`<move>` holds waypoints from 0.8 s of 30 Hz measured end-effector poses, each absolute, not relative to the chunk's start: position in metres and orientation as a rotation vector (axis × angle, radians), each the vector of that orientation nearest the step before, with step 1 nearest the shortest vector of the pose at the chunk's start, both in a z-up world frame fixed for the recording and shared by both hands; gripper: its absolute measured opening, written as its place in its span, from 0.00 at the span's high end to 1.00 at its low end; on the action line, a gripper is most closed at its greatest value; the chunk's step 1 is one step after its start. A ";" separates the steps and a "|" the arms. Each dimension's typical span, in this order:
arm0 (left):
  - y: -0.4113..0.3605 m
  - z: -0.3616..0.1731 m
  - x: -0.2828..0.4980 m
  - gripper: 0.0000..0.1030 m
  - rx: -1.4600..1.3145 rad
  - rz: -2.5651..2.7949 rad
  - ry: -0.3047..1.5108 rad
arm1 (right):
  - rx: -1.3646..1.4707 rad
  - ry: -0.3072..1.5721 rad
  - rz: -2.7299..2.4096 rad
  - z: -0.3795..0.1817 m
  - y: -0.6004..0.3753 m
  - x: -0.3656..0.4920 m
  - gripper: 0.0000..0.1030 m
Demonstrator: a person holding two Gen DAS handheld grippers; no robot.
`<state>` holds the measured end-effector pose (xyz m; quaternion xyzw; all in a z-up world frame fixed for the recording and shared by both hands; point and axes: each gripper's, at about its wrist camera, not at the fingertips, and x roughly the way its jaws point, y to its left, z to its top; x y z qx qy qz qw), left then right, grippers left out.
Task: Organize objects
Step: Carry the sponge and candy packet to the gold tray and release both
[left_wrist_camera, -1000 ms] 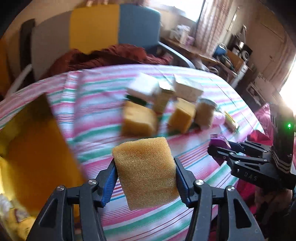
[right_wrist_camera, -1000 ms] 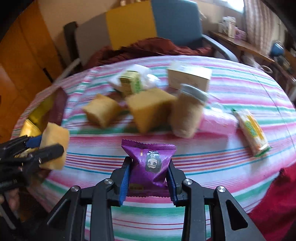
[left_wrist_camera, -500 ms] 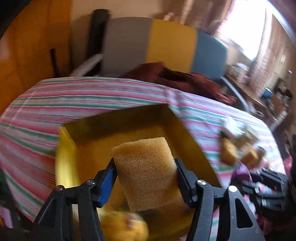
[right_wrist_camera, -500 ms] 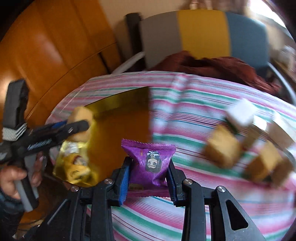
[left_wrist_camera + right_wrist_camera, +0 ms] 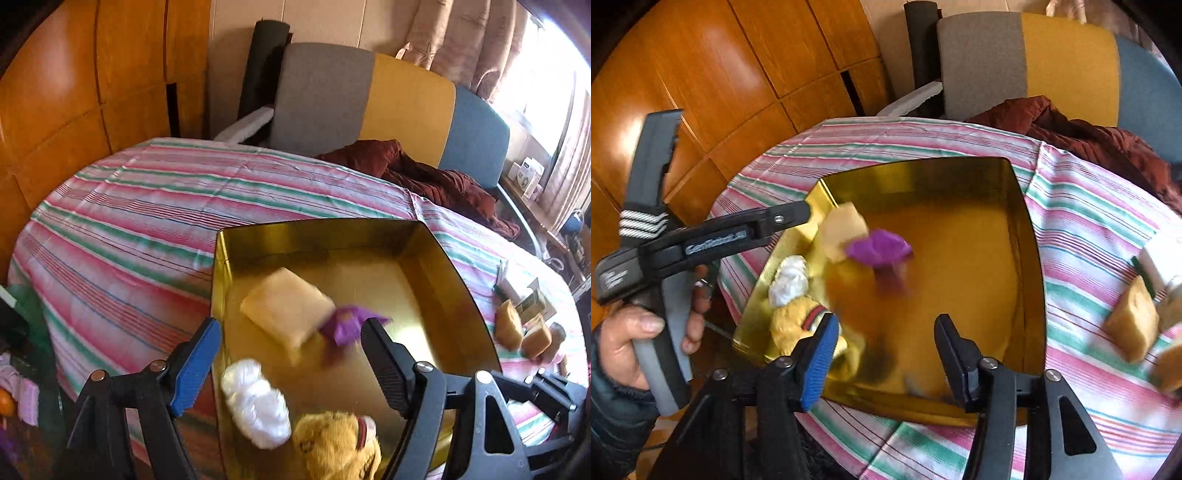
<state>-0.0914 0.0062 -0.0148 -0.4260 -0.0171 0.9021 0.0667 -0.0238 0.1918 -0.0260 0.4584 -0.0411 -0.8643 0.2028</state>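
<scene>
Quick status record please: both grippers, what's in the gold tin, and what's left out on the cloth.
left gripper: opening, nothing between the fingers
right gripper: opening, nothing between the fingers
tin: on the striped cloth
in tin: sponge, purple packet, both blurred; white bundle; plush toy
left on cloth: sponges, small boxes

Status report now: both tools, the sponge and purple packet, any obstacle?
Left tool, right tool: jaws opening, nothing between. Sponge and purple packet blurred inside gold tin. No obstacle seen.
</scene>
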 end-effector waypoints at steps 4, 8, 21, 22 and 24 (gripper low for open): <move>0.010 -0.007 -0.069 0.23 -1.210 2.774 -0.011 | 1.281 -0.123 -2.444 -0.026 0.199 -0.016 0.36; 0.016 0.005 -0.050 0.23 -1.130 2.822 0.024 | 1.274 -0.128 -2.465 -0.027 0.200 -0.009 0.35; 0.039 0.033 -0.012 0.23 -0.966 2.861 0.170 | 1.195 -0.117 -2.530 -0.017 0.206 0.007 0.32; 0.041 0.034 -0.011 0.23 -0.959 2.858 0.180 | 1.191 -0.118 -2.532 -0.016 0.207 0.008 0.32; 0.044 0.036 -0.008 0.23 -0.948 2.854 0.191 | 1.182 -0.122 -2.541 -0.015 0.210 0.010 0.32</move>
